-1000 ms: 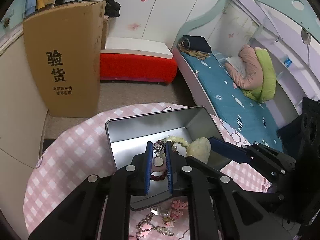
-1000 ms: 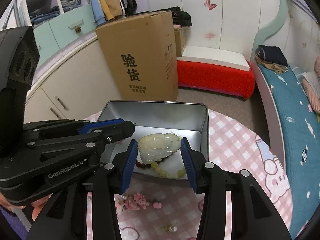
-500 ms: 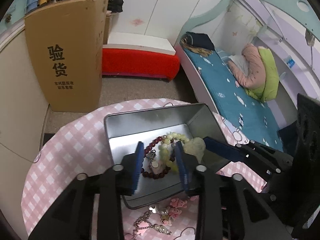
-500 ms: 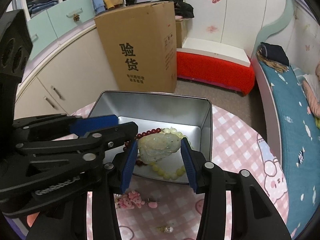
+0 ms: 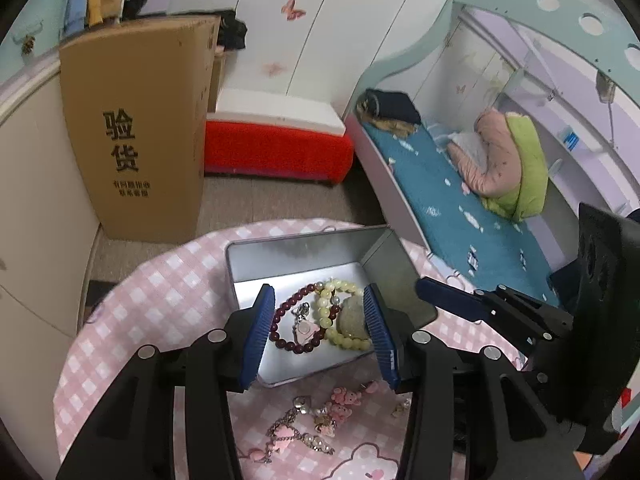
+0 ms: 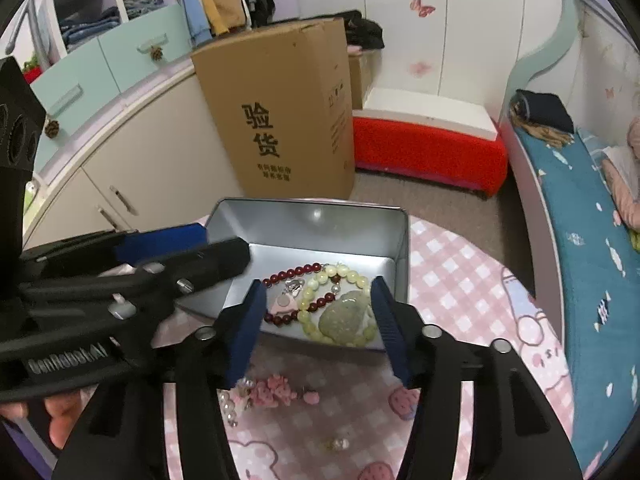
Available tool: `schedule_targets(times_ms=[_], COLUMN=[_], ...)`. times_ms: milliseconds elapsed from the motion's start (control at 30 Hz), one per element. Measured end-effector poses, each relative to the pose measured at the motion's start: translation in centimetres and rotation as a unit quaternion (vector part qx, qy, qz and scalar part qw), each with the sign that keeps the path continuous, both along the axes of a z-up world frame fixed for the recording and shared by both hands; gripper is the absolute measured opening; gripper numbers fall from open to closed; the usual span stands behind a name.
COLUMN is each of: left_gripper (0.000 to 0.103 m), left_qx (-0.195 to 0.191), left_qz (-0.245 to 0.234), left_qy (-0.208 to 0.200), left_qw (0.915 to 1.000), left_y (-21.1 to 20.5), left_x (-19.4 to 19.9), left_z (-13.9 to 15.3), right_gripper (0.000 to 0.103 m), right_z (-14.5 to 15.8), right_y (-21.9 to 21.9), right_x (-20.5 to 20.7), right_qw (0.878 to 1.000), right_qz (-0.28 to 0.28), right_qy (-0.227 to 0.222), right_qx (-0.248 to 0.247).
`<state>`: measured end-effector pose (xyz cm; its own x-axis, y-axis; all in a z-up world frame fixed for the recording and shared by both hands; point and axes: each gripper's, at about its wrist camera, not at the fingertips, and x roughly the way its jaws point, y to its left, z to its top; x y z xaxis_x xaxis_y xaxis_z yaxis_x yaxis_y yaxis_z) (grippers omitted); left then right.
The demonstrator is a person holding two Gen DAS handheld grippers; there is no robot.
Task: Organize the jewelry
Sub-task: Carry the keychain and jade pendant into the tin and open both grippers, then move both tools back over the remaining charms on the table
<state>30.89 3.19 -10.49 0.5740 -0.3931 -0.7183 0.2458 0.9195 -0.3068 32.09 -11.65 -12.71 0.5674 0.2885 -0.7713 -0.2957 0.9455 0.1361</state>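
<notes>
An open silver tin (image 5: 304, 240) (image 6: 312, 204) sits on the pink checked table. Inside lie a dark red bead bracelet (image 5: 288, 320) (image 6: 292, 274), a pale yellow bead bracelet (image 5: 326, 300) (image 6: 344, 278), a green jade pendant (image 5: 352, 318) (image 6: 346, 316) and a small pink charm with a silver clasp (image 5: 304, 326) (image 6: 285, 301). My left gripper (image 5: 318, 308) hovers above the tin, jaws opening, nothing between the pads. My right gripper (image 6: 318, 292) also hangs over the tin, jaws opening, with the pendant lying free below them.
Loose pieces lie on the cloth in front of the tin: pink bear charms (image 5: 344, 398) (image 6: 272, 390), a chain with pearls (image 5: 296, 432) and a small pearl stud (image 6: 338, 444). A cardboard box (image 6: 280, 120), a red bench (image 6: 424, 148) and a bed (image 5: 460, 200) stand beyond the table.
Both grippers let go and lifted back. The left one dropped the small charm into the tin and opened. The right one released the jade pendant, which now rests on the pale beads.
</notes>
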Motion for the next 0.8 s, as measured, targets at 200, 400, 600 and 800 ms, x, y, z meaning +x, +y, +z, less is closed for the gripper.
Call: schedule_targets(times_ms=[200, 400, 600, 800], left_gripper=[0.054, 0.059, 0.059, 0.059], left_qx=[0.022, 0.050, 0.076, 0.079], left_qz=[0.028, 0.035, 0.003, -0.004], left_qy=[-0.059, -0.081, -0.051, -0.029], left_qw=[0.9976, 0.9948, 0.9958, 0.9964], left_y=[1.9, 2.8, 2.8, 2.6], left_x=[-3.5, -7.0, -8.8, -9.3], left_z=[1.6, 0.1, -3.9, -6.6], right_gripper=[0.059, 0.061, 0.063, 0.063], right_z=[1.6, 1.1, -1.8, -4.8], right_y=[-1.8, -4.1, -6.1, -6.7], right_x=[-3.3, -6.6, -8.5, -9.3], right_qw=[0.999, 0.998, 0.998, 0.997], right_qz=[-0.013, -0.036, -0.058, -0.069], right_qy=[-0.034, -0.049, -0.032, -0.003], right_qx=[0.006, 0.010, 0.017, 0.024])
